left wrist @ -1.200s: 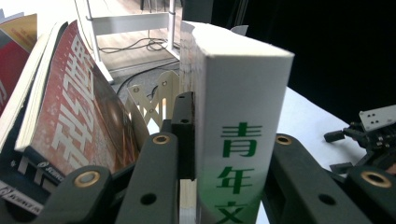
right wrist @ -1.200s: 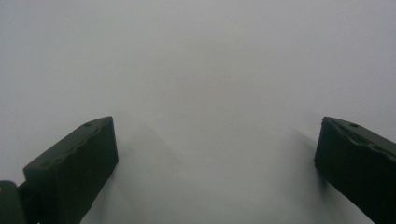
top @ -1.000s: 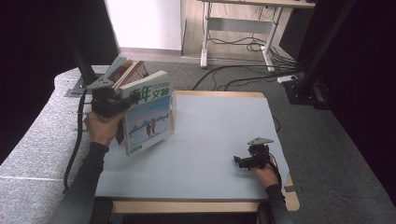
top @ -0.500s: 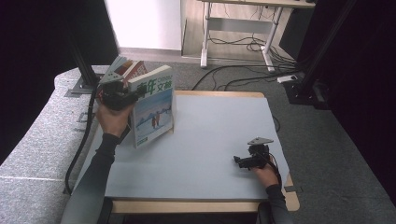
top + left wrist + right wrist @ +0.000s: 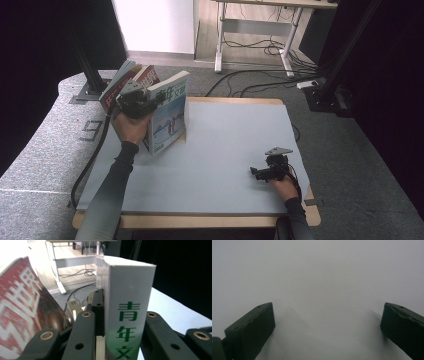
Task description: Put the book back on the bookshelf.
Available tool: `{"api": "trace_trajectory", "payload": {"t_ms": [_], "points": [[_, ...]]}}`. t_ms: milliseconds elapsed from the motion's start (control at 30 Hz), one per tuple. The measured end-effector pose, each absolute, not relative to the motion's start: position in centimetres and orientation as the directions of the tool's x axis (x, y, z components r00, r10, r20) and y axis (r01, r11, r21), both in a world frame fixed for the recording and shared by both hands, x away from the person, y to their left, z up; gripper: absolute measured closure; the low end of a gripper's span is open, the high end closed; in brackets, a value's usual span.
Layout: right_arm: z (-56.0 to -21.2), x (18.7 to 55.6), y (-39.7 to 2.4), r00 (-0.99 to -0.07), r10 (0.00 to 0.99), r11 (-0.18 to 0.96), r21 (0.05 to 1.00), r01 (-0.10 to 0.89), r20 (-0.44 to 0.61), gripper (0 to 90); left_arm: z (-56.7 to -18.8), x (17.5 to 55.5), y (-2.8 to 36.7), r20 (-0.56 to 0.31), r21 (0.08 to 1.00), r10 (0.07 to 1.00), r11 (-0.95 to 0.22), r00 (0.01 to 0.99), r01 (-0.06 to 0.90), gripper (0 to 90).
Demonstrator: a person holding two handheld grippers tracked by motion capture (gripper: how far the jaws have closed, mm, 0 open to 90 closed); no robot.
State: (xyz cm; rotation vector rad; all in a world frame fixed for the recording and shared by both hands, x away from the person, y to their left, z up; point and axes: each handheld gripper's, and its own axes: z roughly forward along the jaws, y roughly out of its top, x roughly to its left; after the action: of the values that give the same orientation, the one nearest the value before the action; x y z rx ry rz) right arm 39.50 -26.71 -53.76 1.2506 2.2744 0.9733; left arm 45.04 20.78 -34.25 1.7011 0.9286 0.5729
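Observation:
A thick white book (image 5: 169,116) with green characters on its spine is held upright over the table's far left part, its lower corner close to the surface. My left gripper (image 5: 142,102) is shut on it near the top. In the left gripper view the spine (image 5: 127,315) fills the gap between the two black jaws of the left gripper (image 5: 122,342). Leaning just behind is a red-covered book (image 5: 131,84), seen blurred in that view as the red book (image 5: 22,302). My right gripper (image 5: 256,173) rests low at the table's near right, open; the right gripper (image 5: 327,325) has nothing between its jaws.
The pale grey table top (image 5: 225,145) stretches between the two hands. A black stand post (image 5: 87,70) rises at the far left. A desk frame and cables (image 5: 250,47) lie on the floor beyond the table.
My left hand has carried the white book a little to the right and farther away, and the book now stands more upright. The right gripper has stayed where it was.

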Motion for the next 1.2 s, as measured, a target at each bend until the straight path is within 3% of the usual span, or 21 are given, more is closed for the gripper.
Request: {"api": "trace_trajectory", "payload": {"t_ms": [867, 1200], "points": [[-53.7, 39.5, -26.7, -0.540, 0.841, 0.371, 0.717, 0.590, 0.010, 0.0, -34.2, 41.8, 22.7, -0.031, 0.856, 0.801, -0.287, 0.597, 0.429, 72.6], [-53.7, 39.5, -26.7, -0.540, 0.842, 0.369, 0.718, 0.591, 0.011, 0.0, -33.9, 42.4, 22.7, -0.064, 0.851, 0.799, -0.269, 0.597, 0.451, 71.1]]}}
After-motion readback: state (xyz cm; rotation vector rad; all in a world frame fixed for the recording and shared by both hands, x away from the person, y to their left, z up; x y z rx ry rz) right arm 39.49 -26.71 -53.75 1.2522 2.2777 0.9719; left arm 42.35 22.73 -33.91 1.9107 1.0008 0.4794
